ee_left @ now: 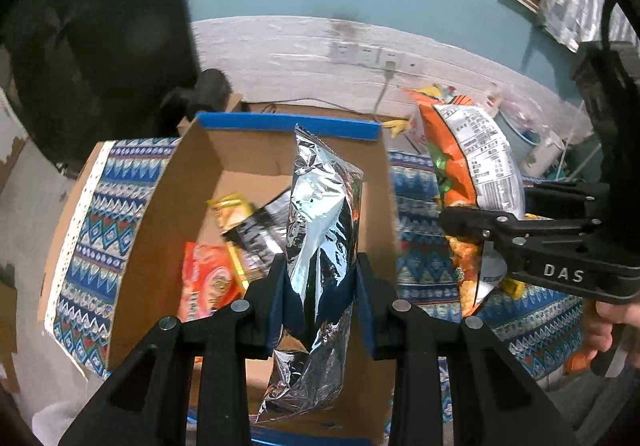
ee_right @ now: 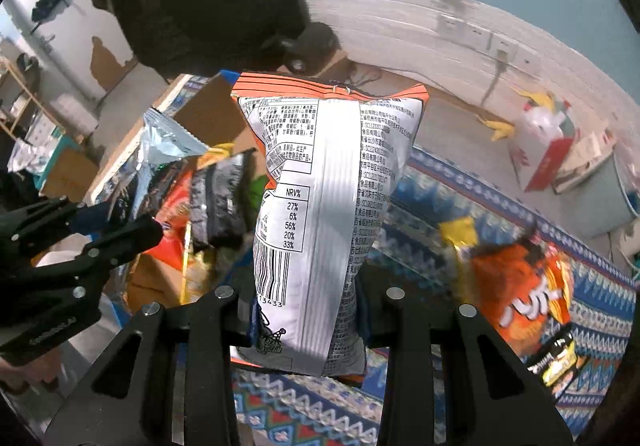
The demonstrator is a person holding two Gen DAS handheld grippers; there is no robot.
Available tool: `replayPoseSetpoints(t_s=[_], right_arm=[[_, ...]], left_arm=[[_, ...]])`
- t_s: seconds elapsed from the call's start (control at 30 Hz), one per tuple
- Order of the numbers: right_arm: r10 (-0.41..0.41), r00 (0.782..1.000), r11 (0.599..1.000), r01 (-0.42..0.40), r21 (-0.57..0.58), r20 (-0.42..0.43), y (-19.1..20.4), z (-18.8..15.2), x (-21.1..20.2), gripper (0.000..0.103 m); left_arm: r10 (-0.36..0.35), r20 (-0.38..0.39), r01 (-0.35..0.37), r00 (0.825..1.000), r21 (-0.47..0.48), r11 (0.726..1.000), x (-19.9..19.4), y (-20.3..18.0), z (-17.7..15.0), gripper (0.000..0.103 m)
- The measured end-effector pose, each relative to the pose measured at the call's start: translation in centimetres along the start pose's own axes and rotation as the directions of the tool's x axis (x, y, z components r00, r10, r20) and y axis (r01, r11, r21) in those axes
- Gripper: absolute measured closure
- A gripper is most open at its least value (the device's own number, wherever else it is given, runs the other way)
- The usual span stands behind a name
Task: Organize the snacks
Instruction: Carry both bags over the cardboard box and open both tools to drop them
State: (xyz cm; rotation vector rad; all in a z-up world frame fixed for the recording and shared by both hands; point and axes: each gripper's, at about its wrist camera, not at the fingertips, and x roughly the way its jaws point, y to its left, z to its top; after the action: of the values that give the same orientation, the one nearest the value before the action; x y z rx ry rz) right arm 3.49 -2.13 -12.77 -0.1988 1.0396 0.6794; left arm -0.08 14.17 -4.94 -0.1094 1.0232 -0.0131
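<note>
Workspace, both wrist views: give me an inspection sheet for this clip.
Surface: patterned blue cloth over the table.
Job's things: cardboard box holding several snack packets; silver foil bag above it; orange chip bag held up; another orange bag lying on the cloth.
Clutter: red-and-white carton at the back.
Grippers: left gripper shut on the silver foil bag; right gripper shut on the orange chip bag.
Cables: plug and cord at wall sockets.
Surroundings: teal wall, white brick band.

Crinkled mirror-glossy foil bag, matt brown cardboard box, woven patterned cloth.
</note>
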Motion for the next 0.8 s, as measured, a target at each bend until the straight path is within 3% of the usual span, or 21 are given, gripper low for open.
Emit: replayPoseSetpoints(t_s=[0.3, 0.57, 0.67, 0.73, 0.8], right_arm=[[0.038, 0.999, 0.998, -0.039, -0.053, -0.013, 4.3, 2.1, 2.1, 0.069], [0.054, 0.997, 0.994, -0.058, -0.087, -0.053, 7.3, 2.8, 4.5, 0.069], [0.059, 0.996, 0.994, -0.065, -0.087, -0.068, 8.1, 2.9, 5.2, 0.069], [0.06, 0.996, 0.993, -0.067, -0.093, -0.071, 8.7, 3.0, 5.4, 0.069], [0.062, 0.995, 0.993, -0.069, -0.099, -0.077, 9.1, 3.1, 5.7, 0.069]], left_arm=[[0.047, -0.029, -0.049, 0.998, -0.083, 0.995, 1.1, 4.8, -1.1, 0.071], [0.029, -0.092, -0.045, 0.995, -0.177, 0.983, 2.8, 7.9, -2.2, 0.071], [0.04, -0.101, -0.059, 0.994, -0.197, 0.979, 2.8, 8.6, -2.5, 0.061], [0.058, -0.097, -0.077, 0.994, -0.204, 0.976, 2.5, 8.8, -2.6, 0.042], [0.073, -0.087, -0.09, 0.993, -0.207, 0.974, 2.1, 9.0, -2.6, 0.035]])
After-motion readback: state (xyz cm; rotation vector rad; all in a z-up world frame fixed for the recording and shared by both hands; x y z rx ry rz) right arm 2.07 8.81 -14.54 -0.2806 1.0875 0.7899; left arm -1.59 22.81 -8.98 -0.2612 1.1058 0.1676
